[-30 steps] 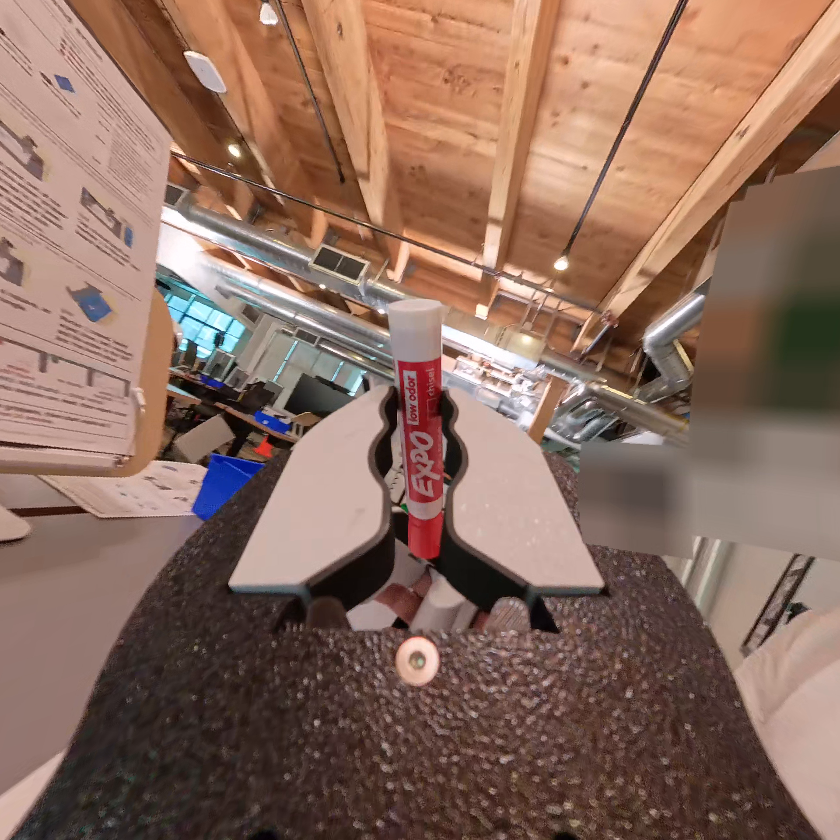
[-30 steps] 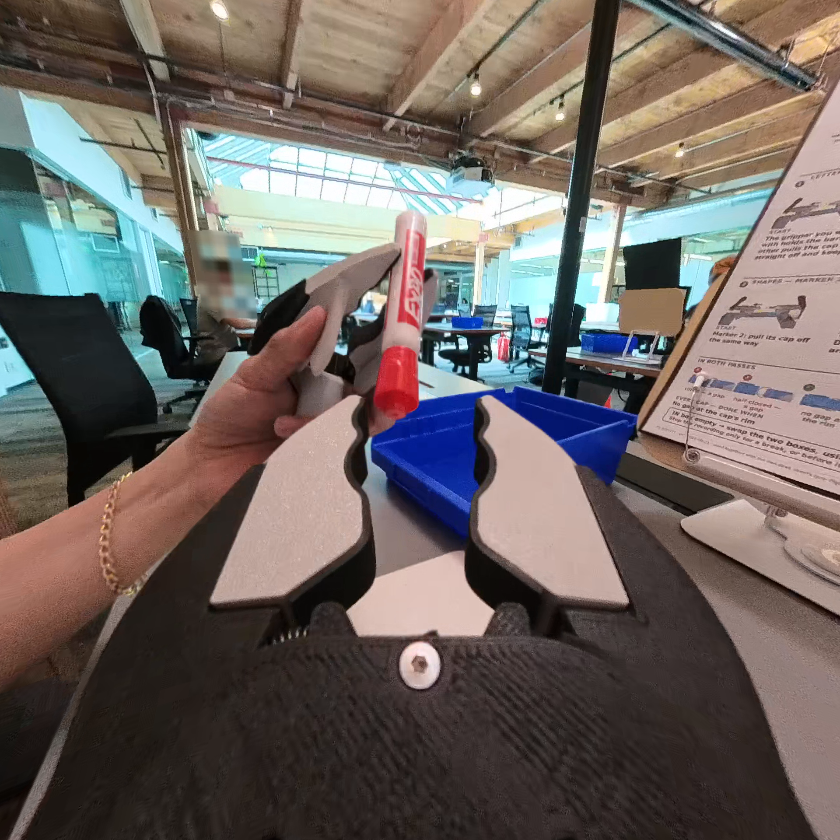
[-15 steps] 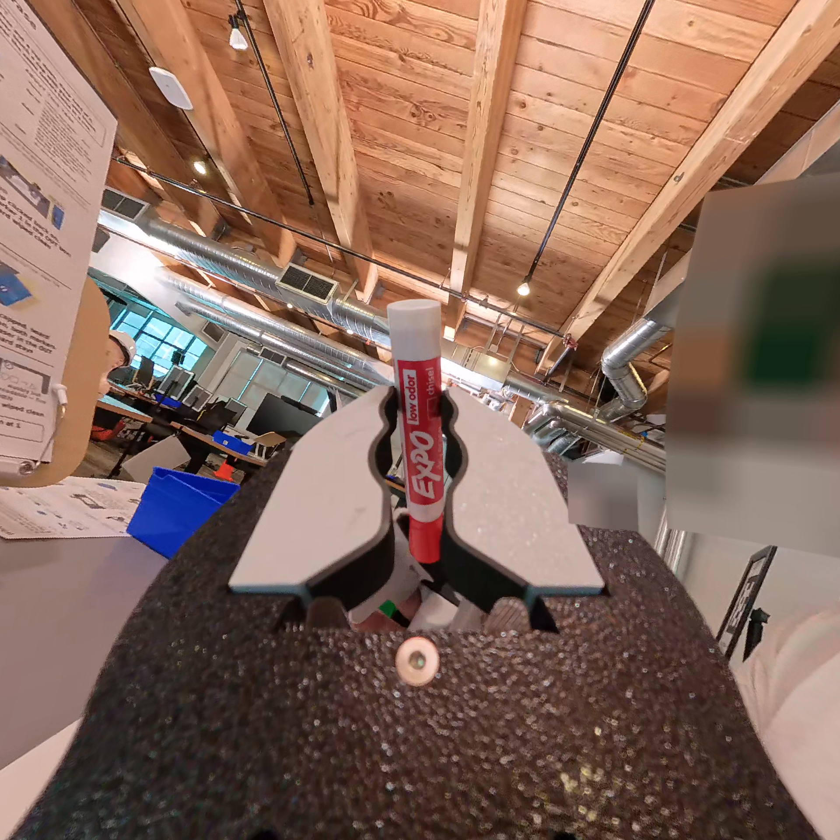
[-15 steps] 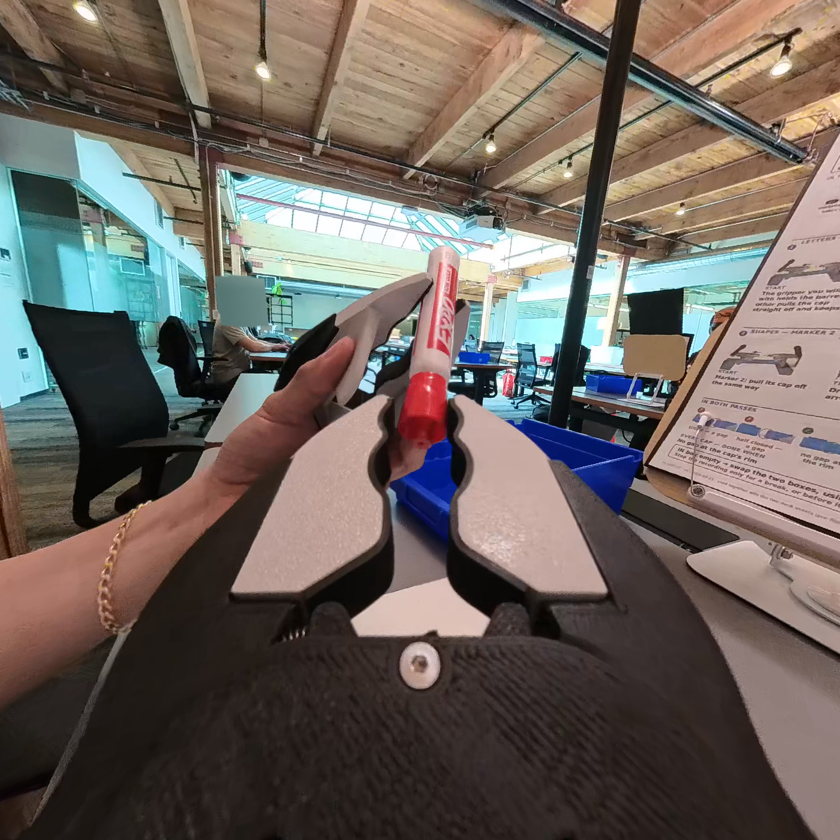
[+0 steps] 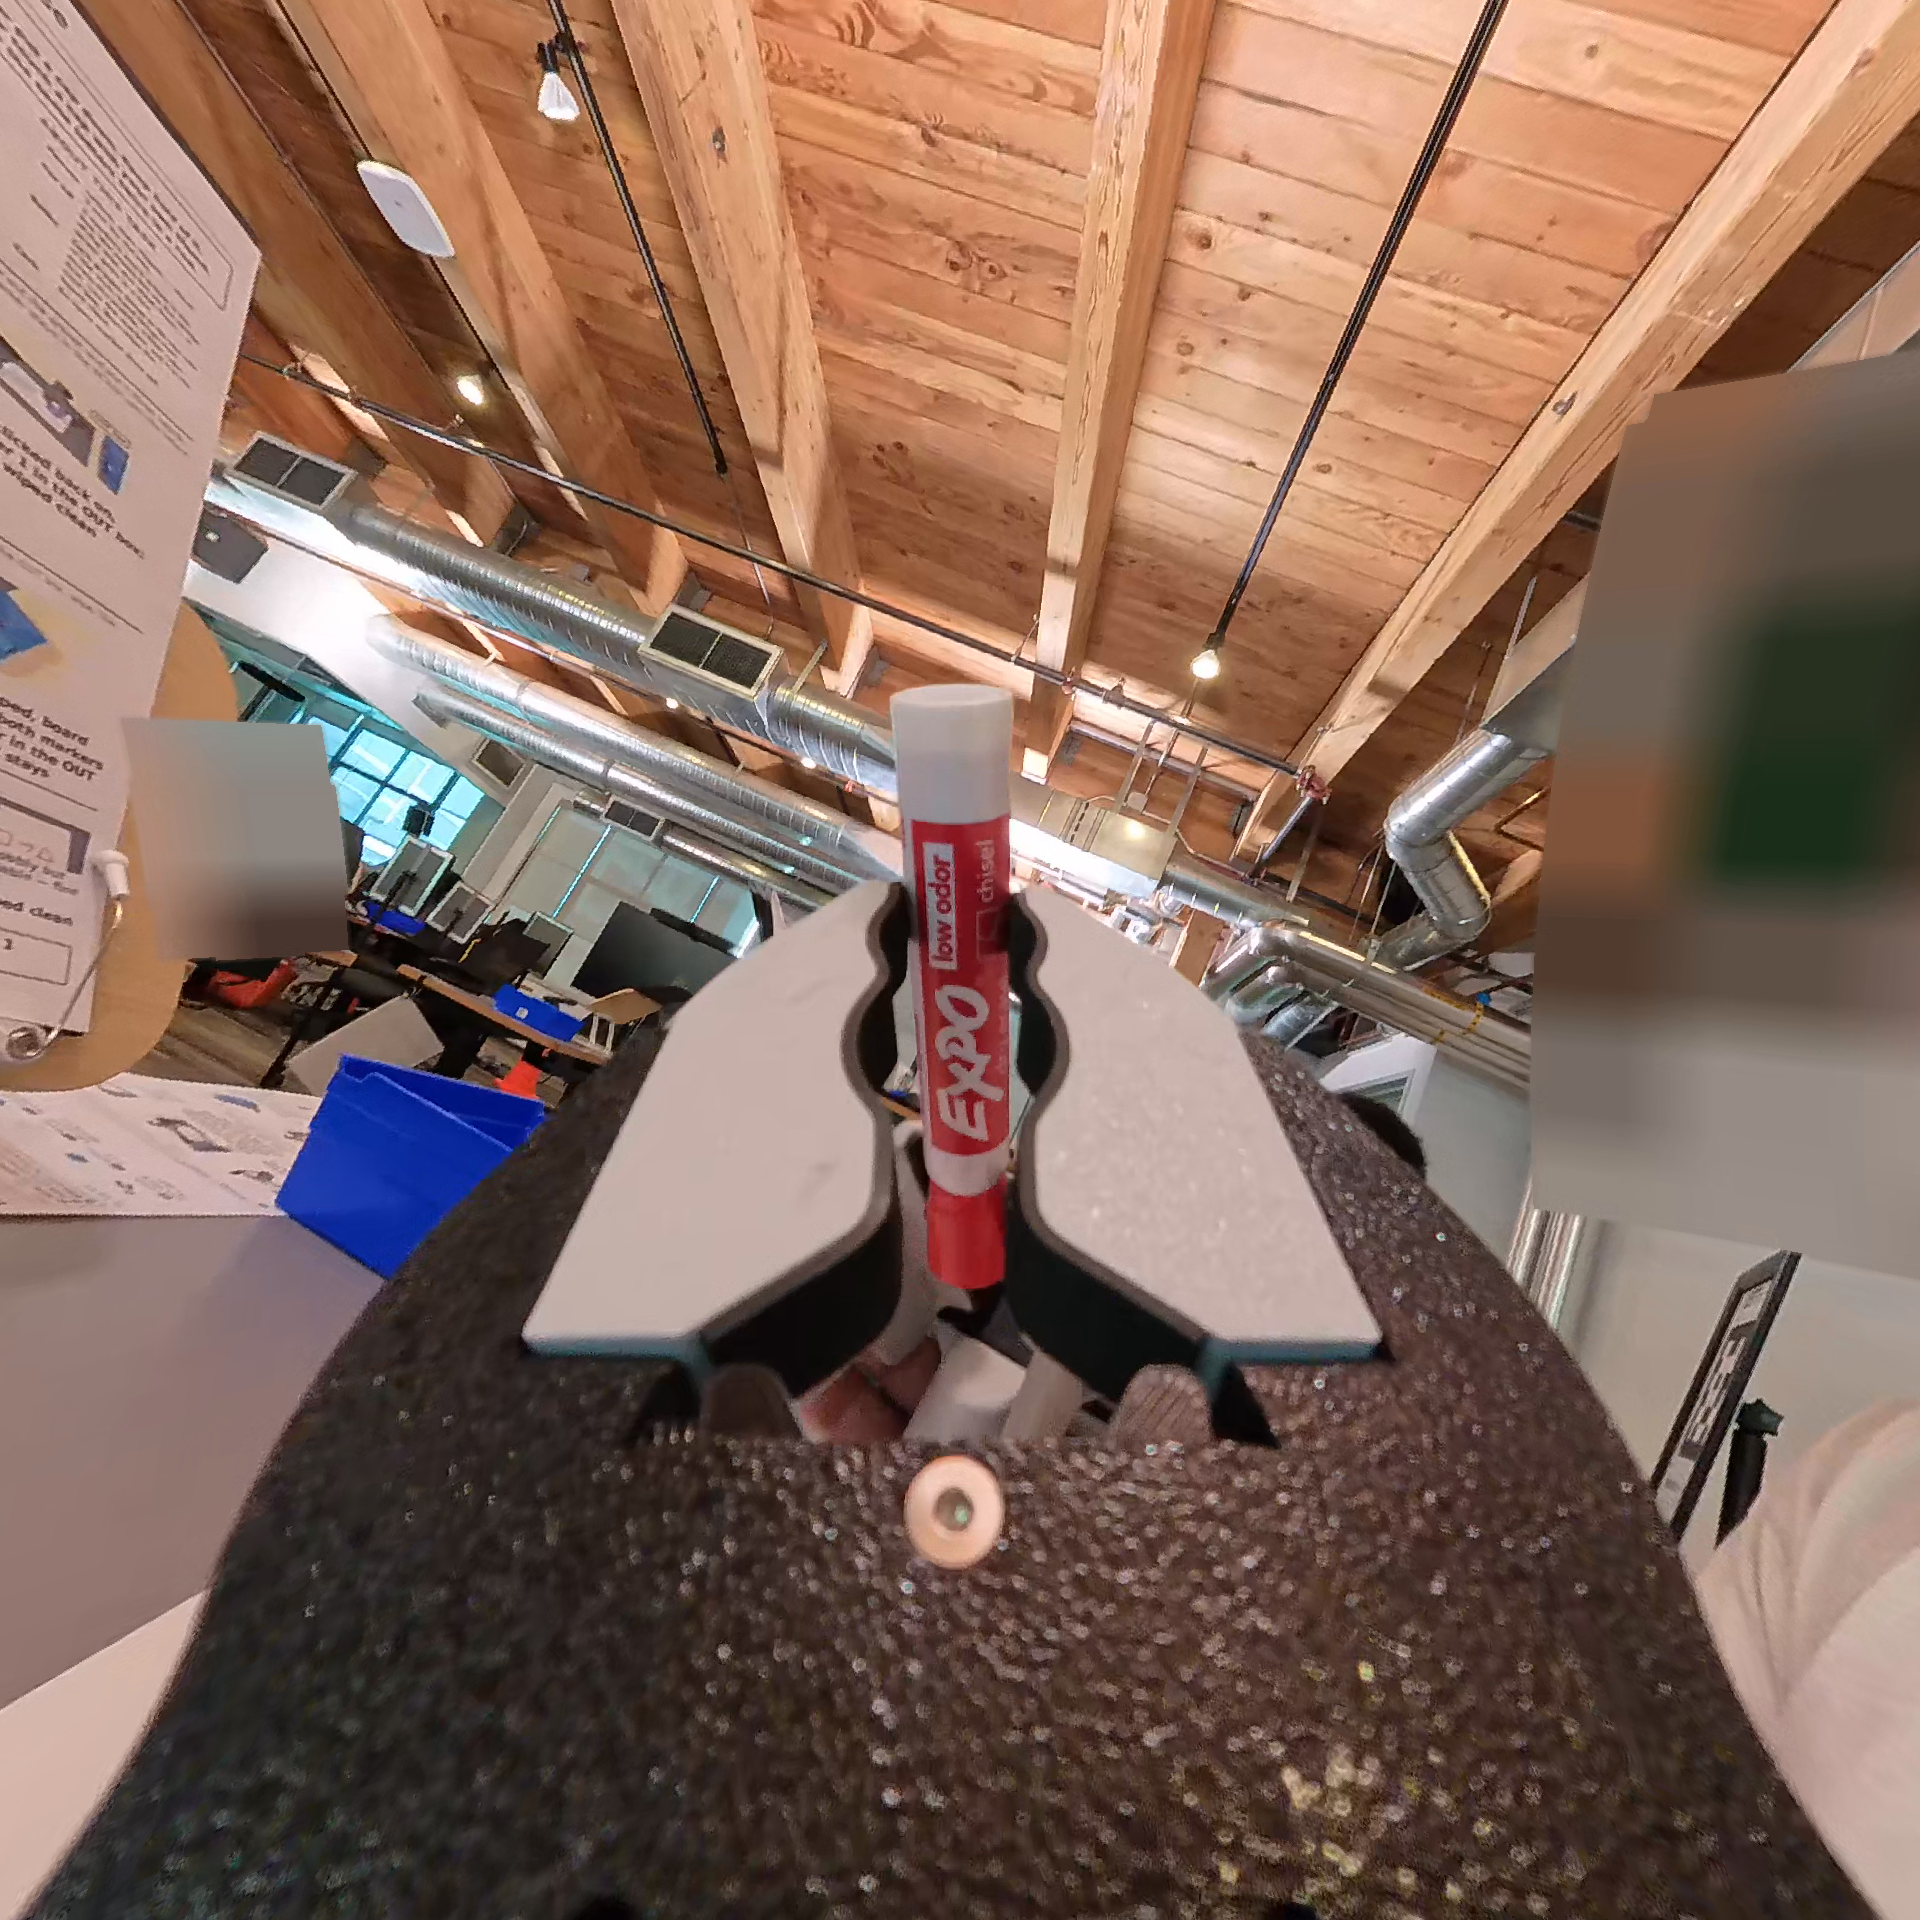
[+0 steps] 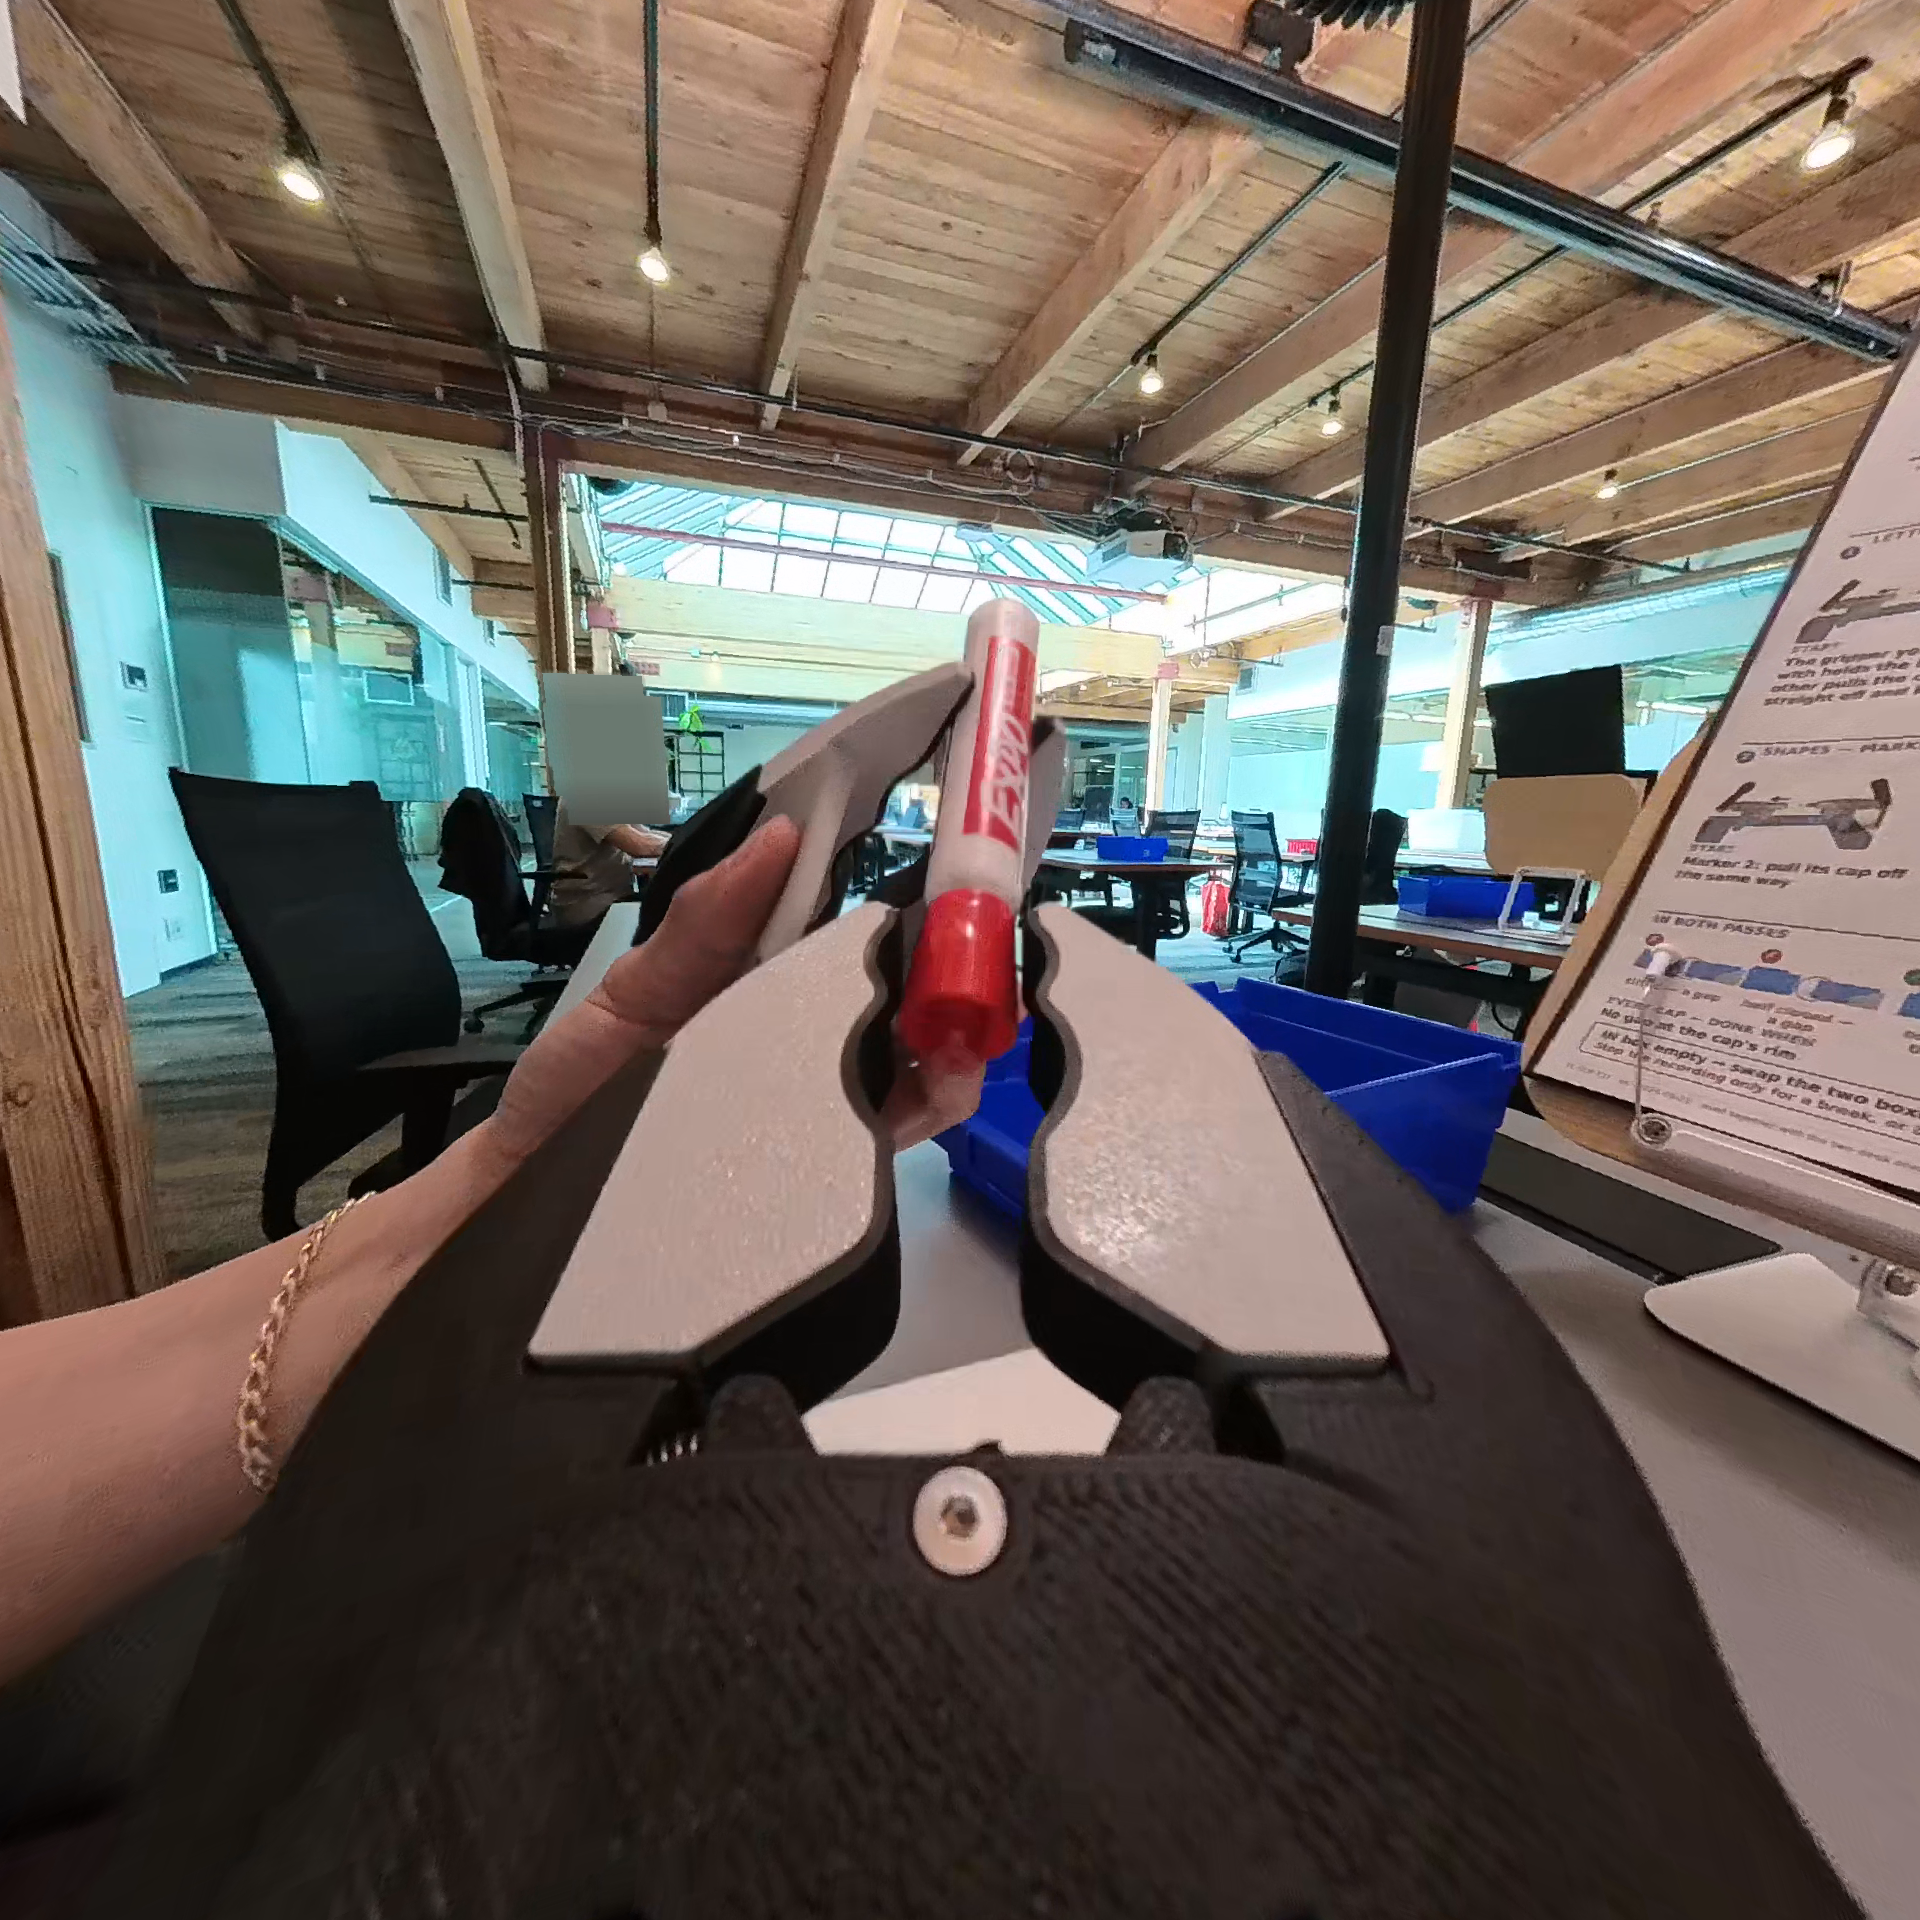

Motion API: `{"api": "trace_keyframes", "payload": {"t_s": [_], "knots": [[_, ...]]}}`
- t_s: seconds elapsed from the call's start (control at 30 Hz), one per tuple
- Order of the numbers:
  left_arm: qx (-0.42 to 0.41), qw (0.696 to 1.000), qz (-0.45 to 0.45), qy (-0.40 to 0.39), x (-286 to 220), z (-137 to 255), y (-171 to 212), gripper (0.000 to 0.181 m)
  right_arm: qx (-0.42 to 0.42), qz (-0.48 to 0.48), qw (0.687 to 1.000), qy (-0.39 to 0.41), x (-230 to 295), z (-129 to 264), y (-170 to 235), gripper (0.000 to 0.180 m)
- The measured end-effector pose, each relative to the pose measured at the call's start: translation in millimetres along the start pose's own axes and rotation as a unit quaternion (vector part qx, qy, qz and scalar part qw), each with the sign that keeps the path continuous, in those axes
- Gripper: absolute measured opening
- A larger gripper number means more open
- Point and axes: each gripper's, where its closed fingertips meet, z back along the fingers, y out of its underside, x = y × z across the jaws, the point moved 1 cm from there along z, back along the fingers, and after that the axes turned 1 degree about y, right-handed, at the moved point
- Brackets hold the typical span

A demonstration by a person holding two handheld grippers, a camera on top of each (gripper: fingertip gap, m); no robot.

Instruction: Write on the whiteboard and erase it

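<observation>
Right now my left gripper (image 5: 956, 935) is clamped on a red dry-erase marker (image 5: 961, 1029), pinching the barrel between both fingers so the pen stands nearly upright, its white butt end pointing toward the timber ceiling (image 5: 935, 312) and its red cap (image 6: 956, 987) pointing down. In the right wrist view I see the same gripper from the side, tilted up and away, with my left hand (image 6: 675, 977) wrapped under it and a gold chain bracelet (image 6: 275, 1340) on the wrist.

My right gripper (image 6: 956, 935) sits just below, its jaws drawn in to either side of the cap. The cap lies in the gap between the fingertips; there is a thin sliver of space on each side, and I cannot tell whether the pads actually touch it, so I cannot call this a grip.

Behind the marker a blue bin (image 6: 1371, 1081) rests on the grey table (image 6: 1662, 1455). To the right of it stands a printed instruction sheet (image 6: 1787, 831) clipped to a wooden board on a white stand (image 6: 1808, 1340). The left wrist view shows the same sheet at the far left edge, with more printed pages (image 5: 135, 1153) lying flat on the table beside the bin. I cannot see a whiteboard clearly in either view.
</observation>
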Motion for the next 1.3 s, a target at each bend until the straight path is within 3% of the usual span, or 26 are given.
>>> {"api": "trace_keyframes", "payload": {"t_s": [0.03, 0.1, 0.23, 0.43, 0.57, 0.8, 1.0, 1.17, 1.3], "knots": [[-0.006, 1.0, 0.005, 0.004, -1.2, -1.0, -0.8, 0.019, 0.008, 0.004, 1.0, 0.005, -1.0, 0.3, 2.5, 0.027], [-0.011, 1.0, 0.01, 0.007, -1.1, -2.7, -1.1, 0.02, 0.01, 0.006, 1.0, 0.014, -2.6, 1.4, 3.7, 0.036], [-0.01, 1.0, 0.011, 0.008, -0.1, -3.3, 0.7, 0.02, -0.009, 0.006, 1.0, 0.001, 0.4, 7.0, -2.5, 0.021], [0.007, 1.0, 0.013, 0.018, -0.4, 0.7, 5.6, 0.018, 0.032, 0.009, 0.999, -0.005, -1.0, 13.1, -2.7, 0.021], [0.116, 0.993, 0.005, 0.033, -0.7, 12.4, 18.5, 0.017, 0.096, 0.038, 0.993, -0.055, -1.8, 25.5, -5.0, 0.02], [0.32, 0.945, -0.041, 0.052, -7.2, 29.8, 40.2, 0.027, 0.18, 0.096, 0.97, -0.136, 6.0, 42.4, -0.4, 0.02], [0.366, 0.926, -0.046, 0.078, -15.6, 25.7, 60.1, 0.037, 0.13, 0.067, 0.98, -0.134, 11.7, 36.0, -2.9, 0.02], [0.369, 0.924, -0.03, 0.092, -18.3, 23.3, 68.3, 0.039, 0.147, 0.049, 0.976, -0.153, 17.5, 33.2, 17.4, 0.02], [0.379, 0.919, -0.056, 0.089, -16.6, 25.9, 69.2, 0.03, 0.149, 0.046, 0.976, -0.155, 16.9, 32.2, 16.5, 0.02]]}}
